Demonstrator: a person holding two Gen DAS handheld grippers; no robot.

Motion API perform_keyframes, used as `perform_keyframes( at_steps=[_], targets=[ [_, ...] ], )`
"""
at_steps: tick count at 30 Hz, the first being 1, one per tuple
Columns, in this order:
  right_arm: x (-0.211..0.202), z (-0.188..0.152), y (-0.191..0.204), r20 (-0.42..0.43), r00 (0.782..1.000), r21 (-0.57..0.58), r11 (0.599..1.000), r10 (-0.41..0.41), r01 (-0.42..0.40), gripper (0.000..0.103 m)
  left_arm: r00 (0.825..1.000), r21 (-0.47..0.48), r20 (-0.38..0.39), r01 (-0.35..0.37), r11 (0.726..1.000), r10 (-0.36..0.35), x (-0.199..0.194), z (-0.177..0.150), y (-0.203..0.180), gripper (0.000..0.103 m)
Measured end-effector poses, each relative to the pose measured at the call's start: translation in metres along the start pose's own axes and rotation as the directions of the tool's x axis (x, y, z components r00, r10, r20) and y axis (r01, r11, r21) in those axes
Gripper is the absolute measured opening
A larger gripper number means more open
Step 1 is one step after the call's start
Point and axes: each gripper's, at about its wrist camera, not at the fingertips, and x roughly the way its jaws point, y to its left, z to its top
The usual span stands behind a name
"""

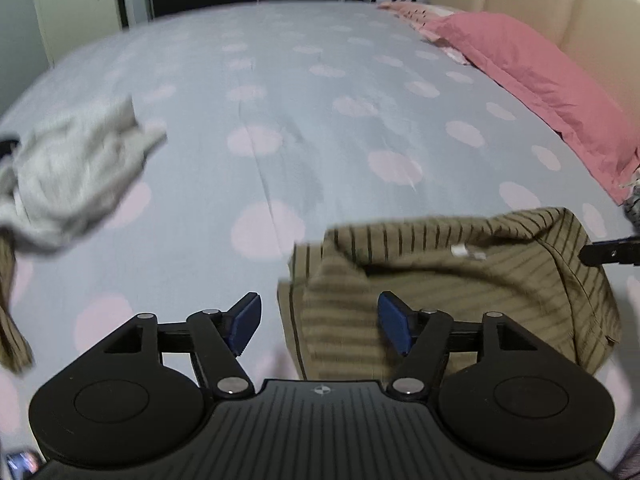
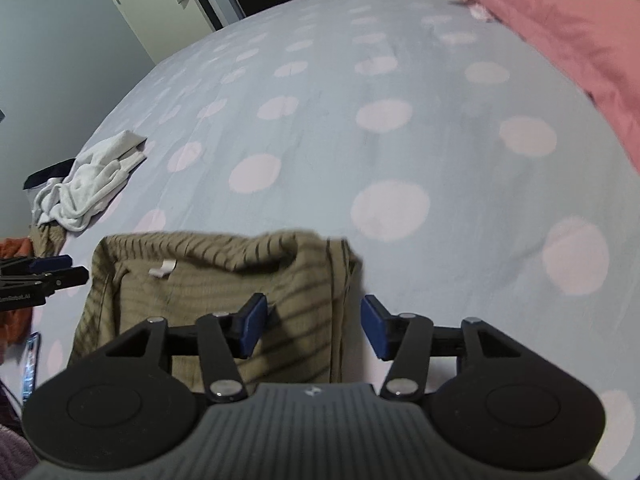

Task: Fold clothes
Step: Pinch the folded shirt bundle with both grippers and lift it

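An olive striped shirt lies partly folded on the bed, with a white neck label showing; it also shows in the right wrist view. My left gripper is open and empty, over the shirt's left edge. My right gripper is open and empty, over the shirt's right edge. The tip of the right gripper shows at the right edge of the left wrist view. The left gripper's tip shows at the left edge of the right wrist view.
The bed has a grey sheet with pale pink dots. A crumpled white garment lies to the left, also in the right wrist view. A pink pillow lies along the cream headboard. A phone lies near the bed edge.
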Motion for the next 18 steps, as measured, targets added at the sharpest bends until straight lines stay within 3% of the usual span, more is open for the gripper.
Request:
perform_keyframes(
  at_steps=[9, 18],
  targets=[
    [0.025, -0.013, -0.006, -0.084, 0.995, 0.038, 0.998, 0.053, -0.05, 0.057, 0.985, -0.204, -0.099, 0.121, 0.972, -0.143, 0.032, -0.03, 0.032, 0.064],
    [0.056, -0.018, 0.007, -0.128, 0.989, 0.034, 0.997, 0.073, -0.07, 0.051, 0.985, -0.193, -0.087, 0.131, 0.972, -0.15, 0.051, -0.032, 0.023, 0.062]
  ],
)
